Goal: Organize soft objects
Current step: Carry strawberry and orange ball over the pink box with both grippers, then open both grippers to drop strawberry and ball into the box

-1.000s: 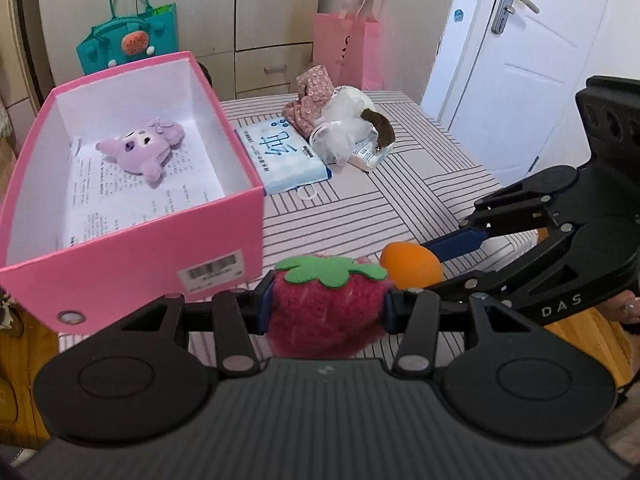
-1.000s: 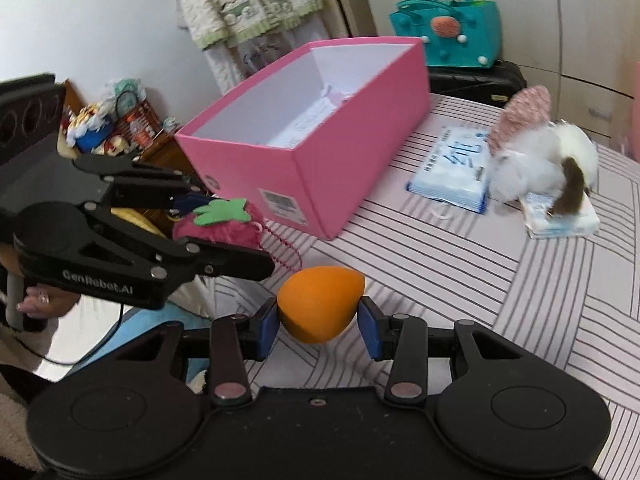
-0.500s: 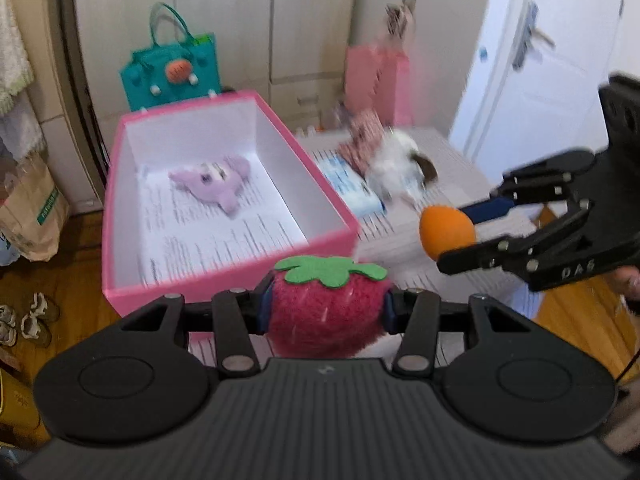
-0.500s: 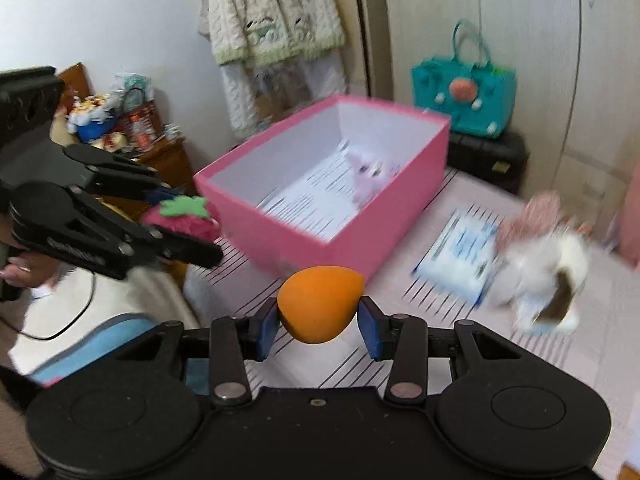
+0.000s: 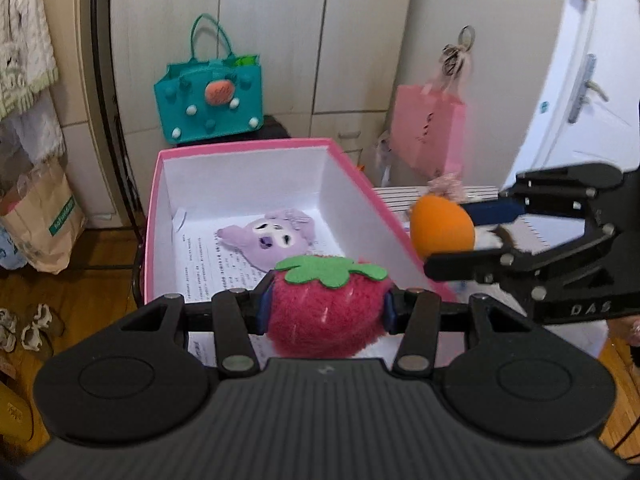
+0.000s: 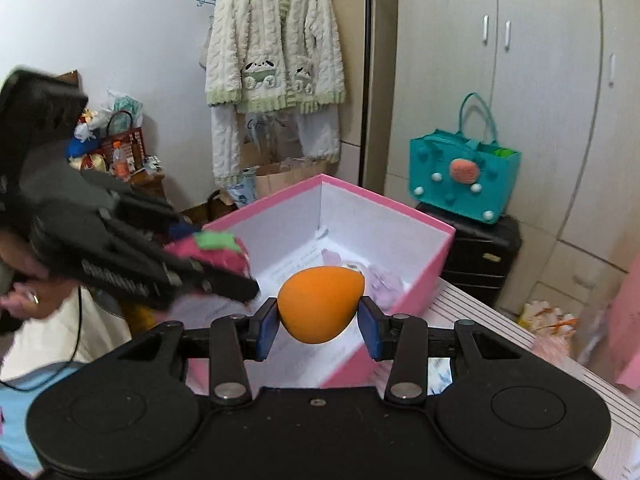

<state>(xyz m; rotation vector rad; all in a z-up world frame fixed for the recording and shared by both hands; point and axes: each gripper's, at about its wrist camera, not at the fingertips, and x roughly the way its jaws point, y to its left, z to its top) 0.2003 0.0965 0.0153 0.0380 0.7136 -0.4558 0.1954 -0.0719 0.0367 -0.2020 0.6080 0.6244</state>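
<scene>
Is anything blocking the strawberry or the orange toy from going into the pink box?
Nothing visible does. The pink box is open-topped, holding only a purple plush at the far end, with bare floor nearer. The strawberry and orange toy are both gripped at its near edge.

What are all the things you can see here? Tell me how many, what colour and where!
box: 1, pink, on the table
plush toy: 1, purple, inside the box
strawberry plush: 1, red with green leaf, in the left gripper
egg-shaped sponge: 1, orange, in the right gripper
felt bag: 1, teal, behind the box
gift bag: 1, pink, hanging by the door
cardigan: 1, cream, hanging
left gripper: 1, black
right gripper: 1, black
</scene>
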